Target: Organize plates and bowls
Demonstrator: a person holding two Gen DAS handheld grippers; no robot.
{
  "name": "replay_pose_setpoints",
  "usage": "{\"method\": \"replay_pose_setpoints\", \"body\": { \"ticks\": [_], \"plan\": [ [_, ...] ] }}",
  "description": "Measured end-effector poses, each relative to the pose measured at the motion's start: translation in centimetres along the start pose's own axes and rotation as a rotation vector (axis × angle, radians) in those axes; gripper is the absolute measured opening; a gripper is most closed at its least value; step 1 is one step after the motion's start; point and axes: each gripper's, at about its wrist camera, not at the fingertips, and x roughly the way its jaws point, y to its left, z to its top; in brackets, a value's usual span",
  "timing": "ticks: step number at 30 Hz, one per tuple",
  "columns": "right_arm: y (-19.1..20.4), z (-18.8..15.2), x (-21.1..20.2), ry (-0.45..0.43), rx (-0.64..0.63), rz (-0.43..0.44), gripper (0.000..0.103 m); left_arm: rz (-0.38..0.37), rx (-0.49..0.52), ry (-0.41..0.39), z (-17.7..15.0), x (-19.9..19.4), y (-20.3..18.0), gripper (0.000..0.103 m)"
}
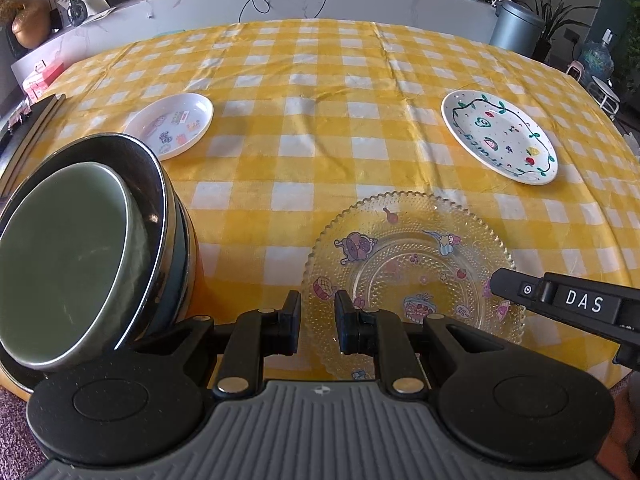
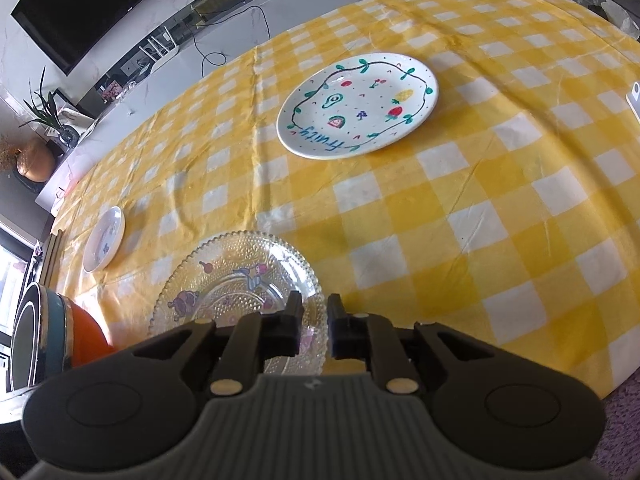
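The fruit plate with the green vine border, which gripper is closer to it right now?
Right. Both grippers, left and right, hover at the glass plate; the fruit plate lies beyond, on the right gripper's side.

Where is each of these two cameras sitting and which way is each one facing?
Left wrist: on the left gripper, angled down across the checked table; bowl stack at left, glass plate under its slightly parted jaws; the right gripper enters from the right.
Right wrist: on the right gripper, angled down over the glass plate's right edge, jaws slightly apart, nothing between; fruit plate beyond.
Shared: glass plate, fruit plate, small white plate, bowl stack.
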Motion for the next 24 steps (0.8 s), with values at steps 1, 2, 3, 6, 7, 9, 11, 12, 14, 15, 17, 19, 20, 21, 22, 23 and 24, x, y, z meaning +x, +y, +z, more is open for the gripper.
{"method": "replay_pose_setpoints", "body": {
  "ticks": [1, 2, 3, 6, 7, 9, 11, 12, 14, 15, 17, 19, 20, 21, 22, 23, 24],
  "plan": [
    [0.1, 0.0, 0.0, -0.002, -0.005, -0.002, 0.012, -0.001, 0.000, 0.000, 0.0, 0.0, 0.0, 0.019],
    [0.2, 0.0, 0.0, -0.001, -0.010, -0.004, 0.012, -0.004, 0.001, 0.000, 0.0, 0.0, 0.1, 0.019],
    [0.1, 0.0, 0.0, -0.001, -0.009, -0.004, 0.012, -0.009, 0.000, 0.000, 0.0, 0.0, 0.1, 0.019],
    [0.0, 0.1, 0.0, 0.001, 0.002, 0.003, 0.013, -0.021, -0.011, 0.001, 0.1, 0.0, 0.3, 0.020],
    [0.0, 0.1, 0.0, 0.002, 0.005, 0.006, 0.015, -0.023, -0.016, -0.002, 0.1, -0.1, 0.4, 0.021],
    [0.2, 0.1, -0.3, -0.006, 0.002, 0.003, 0.016, -0.029, -0.018, -0.007, 0.2, -0.3, 0.4, 0.023],
    [0.5, 0.2, -0.7, -0.020, -0.014, -0.014, 0.023, -0.039, -0.020, -0.025, 0.2, -0.8, 0.3, 0.027],
    [0.7, 0.2, -0.9, -0.027, -0.023, -0.024, 0.027, -0.046, -0.018, -0.036, 0.3, -1.1, 0.2, 0.029],
    [1.1, 0.3, -1.3, -0.045, -0.042, -0.038, 0.032, -0.059, -0.014, -0.055, 0.5, -1.5, 0.1, 0.032],
    [1.2, 0.3, -1.4, -0.051, -0.050, -0.046, 0.032, -0.062, -0.013, -0.062, 0.6, -1.7, 0.0, 0.033],
    [1.4, 0.4, -1.7, -0.061, -0.065, -0.059, 0.039, -0.072, -0.011, -0.074, 0.7, -1.9, 0.0, 0.038],
    [1.6, 0.3, -1.8, -0.070, -0.085, -0.072, 0.040, -0.083, -0.013, -0.084, 0.8, -2.1, 0.0, 0.040],
    [1.7, 0.3, -1.9, -0.076, -0.097, -0.084, 0.044, -0.088, -0.014, -0.089, 0.8, -2.2, 0.0, 0.043],
    [1.8, 0.4, -2.0, -0.083, -0.108, -0.095, 0.047, -0.091, -0.015, -0.092, 0.9, -2.2, 0.0, 0.044],
    [1.8, 0.4, -2.1, -0.088, -0.114, -0.105, 0.052, -0.093, -0.016, -0.094, 1.0, -2.2, 0.0, 0.046],
    [1.8, 0.4, -2.1, -0.093, -0.120, -0.112, 0.055, -0.096, -0.018, -0.097, 1.1, -2.3, 0.0, 0.047],
    [1.8, 0.5, -2.1, -0.095, -0.123, -0.116, 0.056, -0.098, -0.019, -0.102, 1.3, -2.3, 0.0, 0.048]
  ]
}}
